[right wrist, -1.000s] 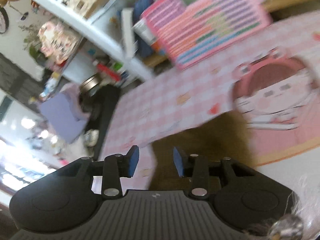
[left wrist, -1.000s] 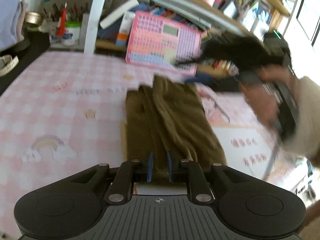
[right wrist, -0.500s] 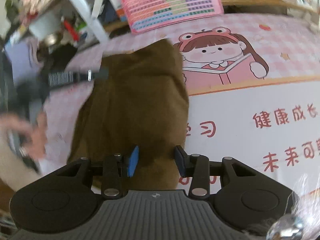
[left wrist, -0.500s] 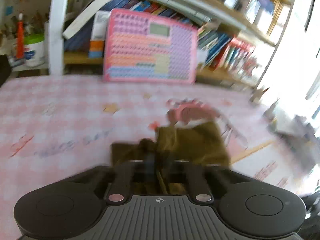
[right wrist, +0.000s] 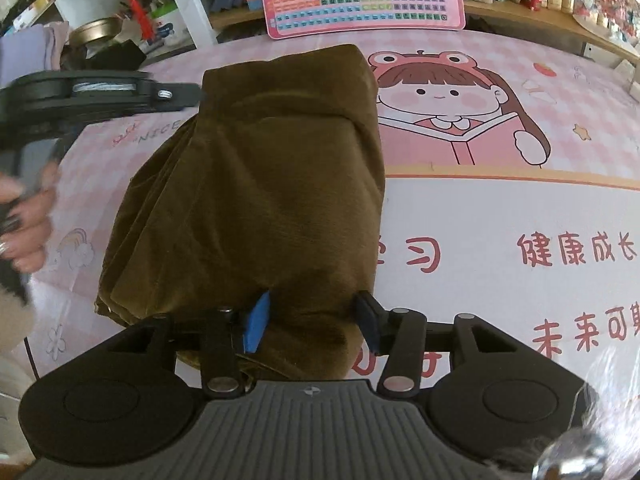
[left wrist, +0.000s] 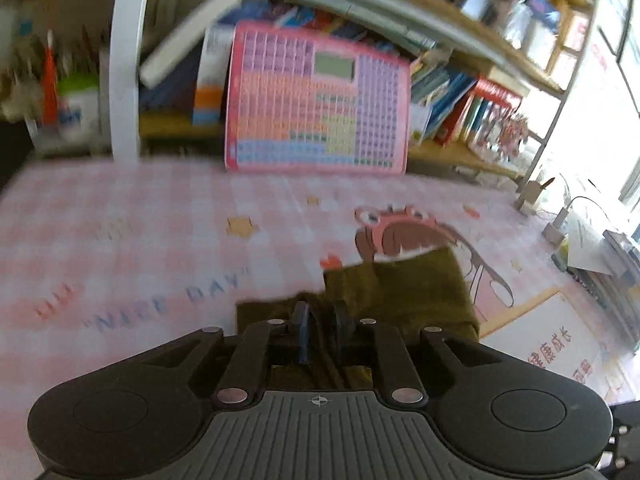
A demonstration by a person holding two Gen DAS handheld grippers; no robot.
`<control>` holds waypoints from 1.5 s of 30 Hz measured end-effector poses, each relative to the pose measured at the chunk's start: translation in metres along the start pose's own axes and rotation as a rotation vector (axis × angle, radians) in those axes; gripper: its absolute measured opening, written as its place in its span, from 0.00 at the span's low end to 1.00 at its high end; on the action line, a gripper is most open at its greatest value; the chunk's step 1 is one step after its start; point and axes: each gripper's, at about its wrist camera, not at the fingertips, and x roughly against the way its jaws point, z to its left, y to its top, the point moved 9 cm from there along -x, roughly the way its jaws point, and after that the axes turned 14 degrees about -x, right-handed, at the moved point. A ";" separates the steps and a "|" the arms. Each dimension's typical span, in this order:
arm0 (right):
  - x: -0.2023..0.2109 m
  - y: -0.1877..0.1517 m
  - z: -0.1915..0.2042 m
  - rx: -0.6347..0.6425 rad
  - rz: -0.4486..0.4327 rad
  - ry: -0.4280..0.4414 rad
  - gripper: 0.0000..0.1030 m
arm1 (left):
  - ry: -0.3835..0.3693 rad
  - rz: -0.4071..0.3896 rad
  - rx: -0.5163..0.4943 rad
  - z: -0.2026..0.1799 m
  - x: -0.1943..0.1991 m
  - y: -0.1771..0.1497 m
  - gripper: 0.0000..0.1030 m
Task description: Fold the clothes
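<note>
Left wrist view: the left hand-held gripper (left wrist: pixel 320 320) has its fingers drawn close together, pinching an edge of the brown garment (left wrist: pixel 404 296), which lies on the pink checked mat (left wrist: pixel 120 240) covering the bench. Best to keep that pinch firm while laying the edge flat

Right wrist view: the right hand-held gripper (right wrist: pixel 316 320) stands apart over the near end of the folded garment (right wrist: pixel 260 184), clamping nothing. It should press the bundle down and square the corners so the layers do not slip
</note>
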 end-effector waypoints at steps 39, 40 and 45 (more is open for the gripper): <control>-0.036 0.112 0.013 -0.068 -0.153 -0.004 0.45 | 0.026 0.126 -0.111 -0.045 0.042 -0.078 0.20; -0.029 0.109 0.011 -0.076 -0.161 0.009 0.46 | 0.023 0.111 -0.099 -0.045 0.045 -0.075 0.21; 0.007 0.078 -0.005 -0.114 -0.181 0.033 0.53 | 0.015 0.047 -0.048 -0.044 0.063 -0.062 0.24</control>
